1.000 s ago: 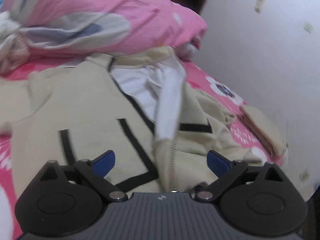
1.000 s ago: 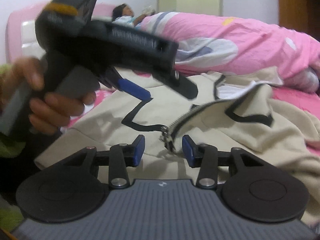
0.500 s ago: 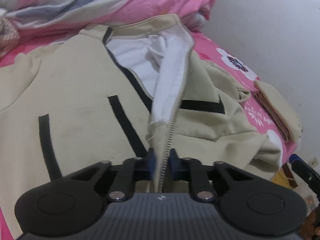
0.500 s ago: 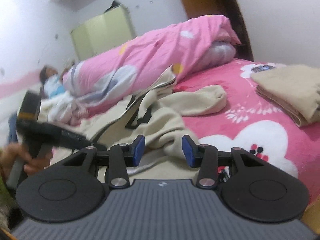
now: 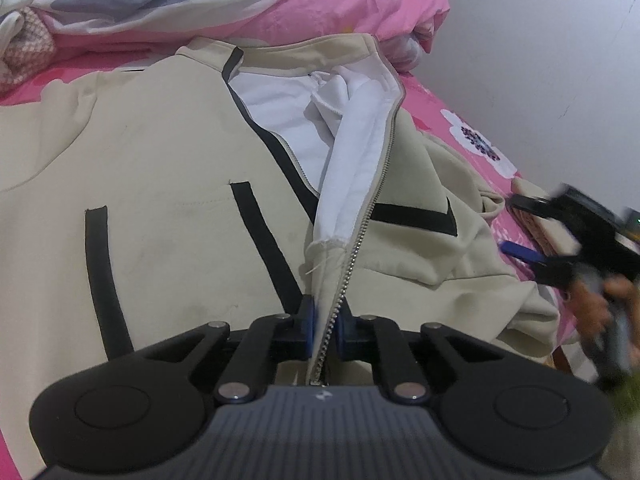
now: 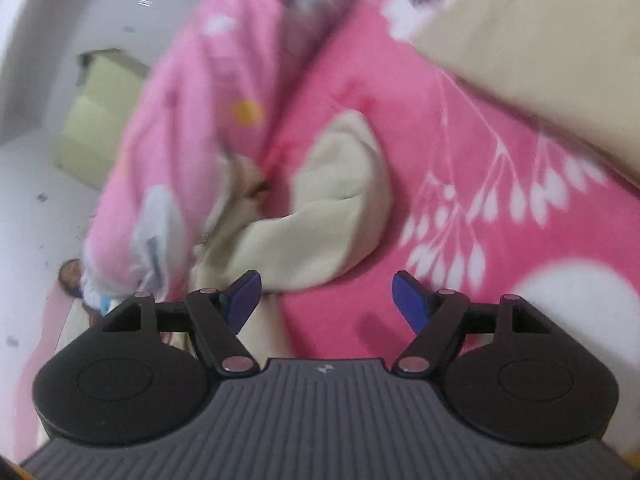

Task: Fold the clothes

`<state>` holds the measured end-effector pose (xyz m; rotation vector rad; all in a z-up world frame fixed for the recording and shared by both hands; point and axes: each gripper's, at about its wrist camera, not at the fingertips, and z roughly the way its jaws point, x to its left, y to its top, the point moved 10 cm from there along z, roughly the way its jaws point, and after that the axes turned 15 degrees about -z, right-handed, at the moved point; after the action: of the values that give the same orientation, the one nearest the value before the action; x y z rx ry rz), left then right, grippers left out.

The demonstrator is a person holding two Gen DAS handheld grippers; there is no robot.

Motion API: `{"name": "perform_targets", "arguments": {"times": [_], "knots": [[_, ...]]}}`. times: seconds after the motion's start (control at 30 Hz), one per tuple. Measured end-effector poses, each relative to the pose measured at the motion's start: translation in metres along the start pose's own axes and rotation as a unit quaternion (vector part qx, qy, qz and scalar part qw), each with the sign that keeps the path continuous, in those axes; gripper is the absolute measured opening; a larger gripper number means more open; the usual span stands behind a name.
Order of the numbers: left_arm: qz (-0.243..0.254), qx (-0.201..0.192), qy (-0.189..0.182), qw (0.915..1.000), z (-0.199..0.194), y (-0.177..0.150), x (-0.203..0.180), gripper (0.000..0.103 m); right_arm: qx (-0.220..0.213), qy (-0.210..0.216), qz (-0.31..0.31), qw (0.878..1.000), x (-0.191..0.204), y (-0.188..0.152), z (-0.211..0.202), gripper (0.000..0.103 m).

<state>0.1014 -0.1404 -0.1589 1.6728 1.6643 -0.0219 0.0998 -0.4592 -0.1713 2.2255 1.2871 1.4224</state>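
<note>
The left gripper (image 5: 323, 330) pinches the zipper edge (image 5: 362, 236) of the beige jacket (image 5: 160, 184) on the pink bed (image 6: 460, 184); the thin hem may slip; the right gripper (image 6: 326, 300), jaws opening and empty, nears the sleeve (image 6: 340, 200) and may miss it.

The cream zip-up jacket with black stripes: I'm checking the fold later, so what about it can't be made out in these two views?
- Left wrist view: the cream zip-up jacket has its hem hidden behind the left gripper, shut on the zipper edge.
- Left wrist view: its left sleeve is cut off by the frame edge.
- Right wrist view: motion blur smears the cream sleeve ahead of the right gripper, whose jaws are opening, empty.
</note>
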Motion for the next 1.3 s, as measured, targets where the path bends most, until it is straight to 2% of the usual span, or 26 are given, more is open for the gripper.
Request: {"name": "perform_targets", "arguments": {"times": [0.07,0.1,0.13,0.2,0.23,0.37,0.53,0.73,0.9,0.93,1.1,1.17,1.2,1.23,1.3], "knots": [[-0.006,0.0,-0.005,1.0,0.0,0.0,0.003,0.011,0.016,0.0,-0.017,1.0,0.0,0.009,0.025,0.073],[-0.009,-0.001,-0.008,0.9999,0.0,0.0,0.004,0.011,0.016,-0.005,-0.036,0.999,0.005,0.014,0.034,0.065],[-0.013,-0.001,-0.011,0.9999,0.0,0.001,0.005,0.011,0.017,-0.011,-0.056,0.998,0.011,0.017,0.04,0.043],[-0.021,-0.002,-0.017,0.9996,0.0,0.001,0.008,0.01,0.019,-0.018,-0.091,0.996,0.021,0.024,0.051,0.017],[-0.025,-0.002,-0.021,0.9995,0.0,0.001,0.01,0.01,0.016,-0.02,-0.1,0.995,0.024,0.031,0.055,0.014],[-0.036,-0.003,-0.036,0.9987,0.0,0.001,0.013,0.01,-0.018,-0.031,-0.133,0.99,0.04,0.074,0.052,0.011],[-0.046,0.003,-0.052,0.9976,0.001,0.004,0.015,0.01,-0.063,-0.084,-0.202,0.974,0.061,0.15,0.047,0.009],[-0.047,0.003,-0.064,0.9968,0.003,0.005,0.018,0.01,-0.109,-0.16,-0.278,0.941,0.084,0.228,0.051,0.009],[-0.046,0.004,-0.07,0.9965,0.004,0.005,0.019,0.01,-0.12,-0.239,-0.337,0.903,0.07,0.25,0.064,0.005],[-0.045,0.004,-0.071,0.9965,0.004,0.005,0.019,0.01,-0.117,-0.252,-0.335,0.9,0.061,0.251,0.069,0.004],[-0.041,0.005,-0.069,0.9967,0.004,0.006,0.019,0.011,-0.059,-0.278,-0.283,0.916,0.002,0.224,0.094,0.01],[-0.039,0.005,-0.067,0.9969,0.003,0.006,0.019,0.012,-0.02,-0.286,-0.287,0.914,-0.011,0.207,0.097,0.021],[-0.039,0.005,-0.066,0.997,0.003,0.006,0.019,0.012,-0.011,-0.289,-0.292,0.912,-0.012,0.2,0.094,0.032],[-0.038,0.005,-0.065,0.9971,0.002,0.005,0.019,0.012,-0.007,-0.289,-0.295,0.911,-0.012,0.194,0.087,0.046],[-0.035,0.005,-0.061,0.9975,0.002,0.005,0.018,0.013,-0.015,-0.284,-0.298,0.911,-0.006,0.184,0.064,0.06]]}}
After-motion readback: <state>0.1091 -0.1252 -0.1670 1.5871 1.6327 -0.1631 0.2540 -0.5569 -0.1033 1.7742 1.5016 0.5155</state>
